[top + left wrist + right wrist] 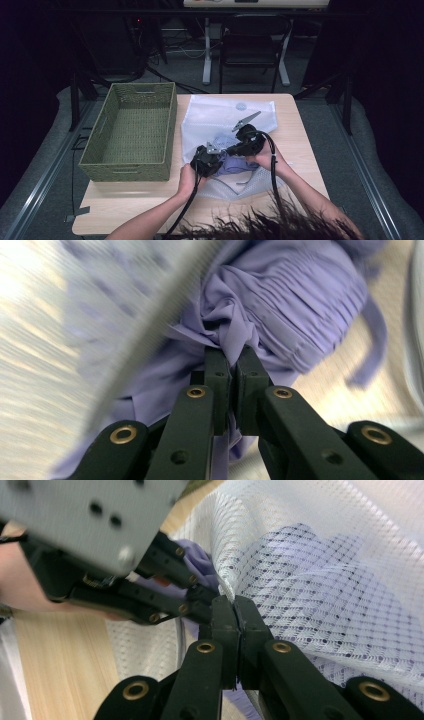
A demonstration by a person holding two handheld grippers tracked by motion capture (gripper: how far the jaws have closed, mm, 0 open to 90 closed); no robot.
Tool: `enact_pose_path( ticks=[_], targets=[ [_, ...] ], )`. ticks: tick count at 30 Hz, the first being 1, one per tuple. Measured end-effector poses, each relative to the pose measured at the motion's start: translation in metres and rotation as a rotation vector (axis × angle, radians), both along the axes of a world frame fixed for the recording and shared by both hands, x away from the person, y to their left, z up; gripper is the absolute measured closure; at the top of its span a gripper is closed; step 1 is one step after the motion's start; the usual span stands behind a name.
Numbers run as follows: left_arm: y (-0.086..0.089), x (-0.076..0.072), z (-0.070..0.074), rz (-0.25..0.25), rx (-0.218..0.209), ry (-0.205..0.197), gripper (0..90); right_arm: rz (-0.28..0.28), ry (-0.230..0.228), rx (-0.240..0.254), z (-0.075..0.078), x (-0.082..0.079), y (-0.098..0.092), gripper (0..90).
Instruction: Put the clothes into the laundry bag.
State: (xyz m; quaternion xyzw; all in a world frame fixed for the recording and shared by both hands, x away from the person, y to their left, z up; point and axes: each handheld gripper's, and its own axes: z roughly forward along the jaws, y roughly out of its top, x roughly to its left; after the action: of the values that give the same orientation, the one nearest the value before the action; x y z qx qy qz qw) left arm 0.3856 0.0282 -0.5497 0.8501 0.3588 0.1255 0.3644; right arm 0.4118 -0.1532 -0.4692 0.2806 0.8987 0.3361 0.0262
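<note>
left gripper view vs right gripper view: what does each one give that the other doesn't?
Left gripper view alone: the left gripper shut on a fold of the purple garment, its pleats plain to see. Right gripper view alone: the right gripper shut on the edge of the white mesh bag, the left gripper beside it, and the wooden table. Both: purple garment and mesh bag, and a closed pair of black jaws pinching fabric.

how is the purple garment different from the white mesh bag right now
The purple garment is opaque, pleated and bunched up; the white mesh bag is see-through netting lying mostly flat on the table. The left gripper pinches the garment; the right gripper pinches the bag's edge. Both are soft fabric.
</note>
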Motion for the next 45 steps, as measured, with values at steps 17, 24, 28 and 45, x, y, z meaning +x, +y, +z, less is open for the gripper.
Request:
enact_pose_path(
  ticks=[17, 24, 28, 45],
  targets=[
    [0.01, 0.005, 0.0, 0.003, 0.039, 0.062, 58.2, -0.017, 0.026, -0.011, -0.01, 0.002, -0.003, 89.6],
    [0.023, -0.019, 0.019, -0.021, 0.074, 0.058, 43.0, -0.024, 0.02, -0.001, -0.008, 0.002, -0.007, 89.6],
    [0.03, -0.03, 0.011, 0.011, 0.14, 0.041, 45.5, -0.023, 0.024, 0.0, -0.009, 0.002, -0.006, 89.6],
    [0.018, 0.001, -0.001, 0.111, -0.019, 0.017, 87.5, -0.005, 0.021, 0.043, 0.002, 0.003, -0.002, 89.7]
  ],
)
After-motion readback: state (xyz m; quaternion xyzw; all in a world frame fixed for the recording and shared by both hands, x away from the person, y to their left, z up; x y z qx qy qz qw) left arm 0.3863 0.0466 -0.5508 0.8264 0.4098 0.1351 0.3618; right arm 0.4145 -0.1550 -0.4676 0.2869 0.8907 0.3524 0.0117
